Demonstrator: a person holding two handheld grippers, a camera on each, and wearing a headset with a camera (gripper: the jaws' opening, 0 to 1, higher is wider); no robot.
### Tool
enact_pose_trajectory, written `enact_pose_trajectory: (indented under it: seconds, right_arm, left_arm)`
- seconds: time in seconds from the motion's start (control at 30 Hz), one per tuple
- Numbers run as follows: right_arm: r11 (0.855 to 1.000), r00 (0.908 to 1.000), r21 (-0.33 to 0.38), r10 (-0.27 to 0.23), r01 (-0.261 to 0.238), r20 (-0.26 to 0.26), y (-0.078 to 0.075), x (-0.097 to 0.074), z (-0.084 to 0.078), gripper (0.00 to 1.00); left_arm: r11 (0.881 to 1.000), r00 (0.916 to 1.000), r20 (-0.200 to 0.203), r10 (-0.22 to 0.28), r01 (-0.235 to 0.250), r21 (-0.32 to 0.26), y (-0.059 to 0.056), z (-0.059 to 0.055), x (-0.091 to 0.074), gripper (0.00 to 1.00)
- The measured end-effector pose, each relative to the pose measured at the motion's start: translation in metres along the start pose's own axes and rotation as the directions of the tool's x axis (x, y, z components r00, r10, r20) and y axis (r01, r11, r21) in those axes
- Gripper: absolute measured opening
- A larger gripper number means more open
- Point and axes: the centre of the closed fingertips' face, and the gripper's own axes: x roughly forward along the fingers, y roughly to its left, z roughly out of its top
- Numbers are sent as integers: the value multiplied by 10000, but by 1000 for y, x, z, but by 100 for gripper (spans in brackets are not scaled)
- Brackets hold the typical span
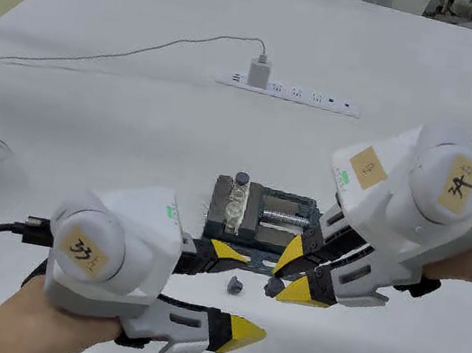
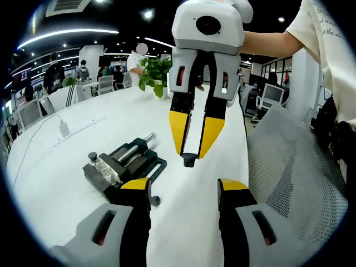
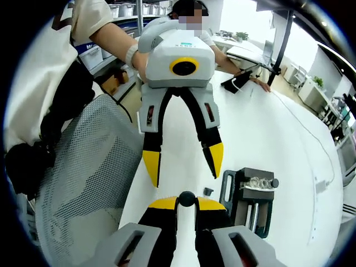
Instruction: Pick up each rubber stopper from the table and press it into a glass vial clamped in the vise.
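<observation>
Right gripper (image 1: 283, 284): fingers closed on a rubber stopper (image 3: 186, 198), held above the counter (image 1: 136, 122) near the vise (image 1: 275, 223). Left gripper (image 1: 250, 293): fingers spread wide, empty. A second stopper (image 1: 235, 284) lies on the counter between the grippers. A capped vial (image 1: 237, 202) is clamped in the vise.

An open-plan office: a long white counter (image 1: 136, 122) with a power strip (image 1: 287, 91) toward its far edge, a mesh chair (image 2: 295, 167), a monitor (image 2: 274, 94), a potted plant (image 2: 154, 72), a ceiling strip light (image 2: 61, 36) and people (image 2: 55, 69) beyond.
</observation>
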Motion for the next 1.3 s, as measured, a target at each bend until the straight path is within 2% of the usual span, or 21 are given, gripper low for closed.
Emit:
enact_pose_trajectory:
  seconds: [0.13, 0.3, 0.4, 0.47, 0.57, 0.67, 0.9, 1.1, 1.3]
  right_arm:
    - [10000, 9999, 4, 39, -39, -132, -4, 2, -3, 6]
    - [9997, 9982, -196, 117, -128, -591, -11, 8, -11, 6]
    - [9996, 9972, -223, 161, -178, -724, -16, 10, -13, 6]
    - [9993, 9962, -308, 170, -196, -854, -22, 12, -14, 6]
    - [9991, 9952, -382, 142, -180, -969, -31, 13, -15, 6]
    - [9989, 9939, -451, 73, -123, -1098, -41, 11, -16, 6]
    - [9971, 9907, -755, -180, 78, -1349, -76, 3, -15, 6]
    - [9911, 9868, -1331, -278, 64, -1594, -96, 3, -14, 6]
    - [9720, 9849, -2340, -218, -194, -1720, -111, 7, -7, 6]
  left_arm:
    - [9984, 9984, -123, 555, -556, -107, 11, -8, -10, 61]
    - [9937, 9934, -341, 1091, -1099, -229, 25, -17, -23, 72]
    - [9886, 9878, -496, 1477, -1490, -235, 35, -23, -29, 86]
    - [9861, 9850, -571, 1628, -1644, -247, 40, -25, -32, 93]
    - [9850, 9831, -744, 1671, -1698, -307, 44, -29, -35, 99]
    - [9859, 9817, -1038, 1597, -1639, -340, 47, -34, -36, 99]
    - [9867, 9810, -1193, 1528, -1581, -363, 56, -38, -34, 99]
    - [9857, 9811, -1138, 1568, -1626, -437, 62, -35, -30, 99]
    - [9814, 9797, -977, 1752, -1817, -618, 67, -34, -30, 99]
